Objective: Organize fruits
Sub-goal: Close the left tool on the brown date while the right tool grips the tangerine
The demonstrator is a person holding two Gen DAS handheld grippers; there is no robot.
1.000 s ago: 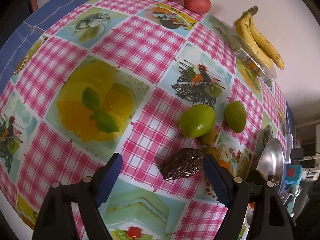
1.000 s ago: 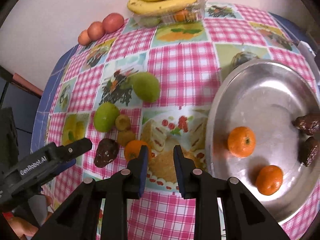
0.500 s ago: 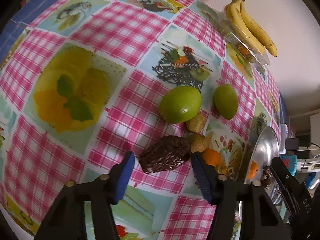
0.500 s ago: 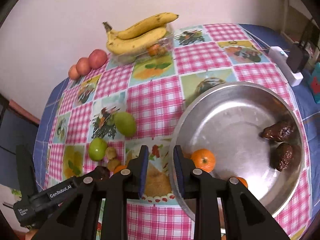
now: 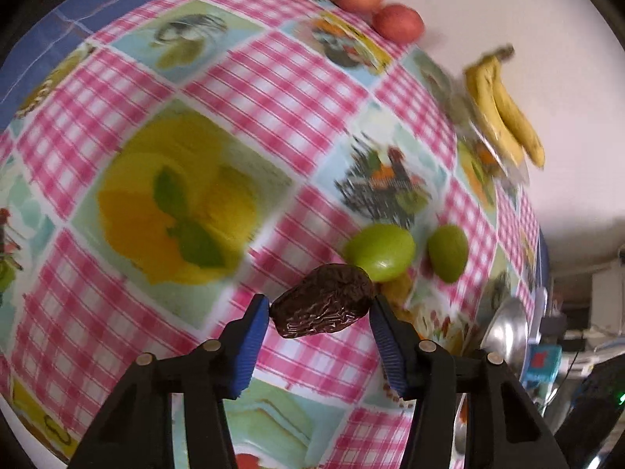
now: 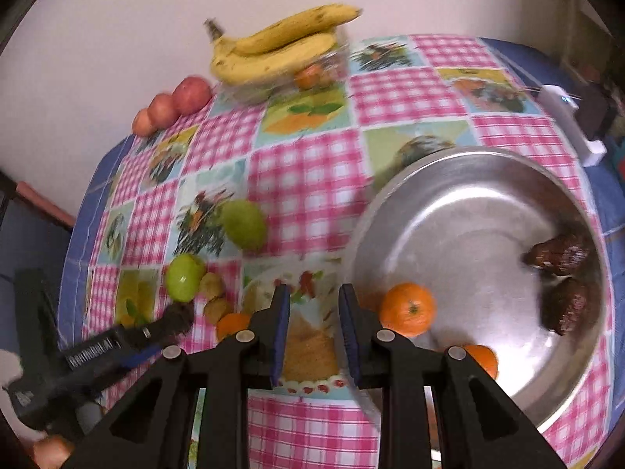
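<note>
A wrinkled brown date [image 5: 322, 301] sits clamped between the blue pads [image 5: 250, 346] of the left gripper [image 5: 320, 312], whose jaws have just been closing on it, above the pink-checked tablecloth [image 5: 273, 90]. Just beyond it lie two green fruits [image 5: 381, 251], near each other, with small yellowish fruits [image 6: 213, 285] and an orange [image 6: 231, 323] close by on the cloth. The right gripper [image 6: 314, 326] hangs near the rim of a steel bowl [image 6: 468, 203], its jaws drawn together with nothing between them. In the bowl rest two oranges [image 6: 408, 308], one half hidden behind the gripper, and two more dates [image 6: 558, 258] against the far wall. At the table's back edge, bananas [image 6: 273, 49] lie on a clear plastic box [image 6: 324, 70], and three red fruits [image 6: 172, 103] line the wall. The left tool [image 6: 97, 355] shows in the right view, a fingertip [image 6: 50, 451] at the bottom corner.
</note>
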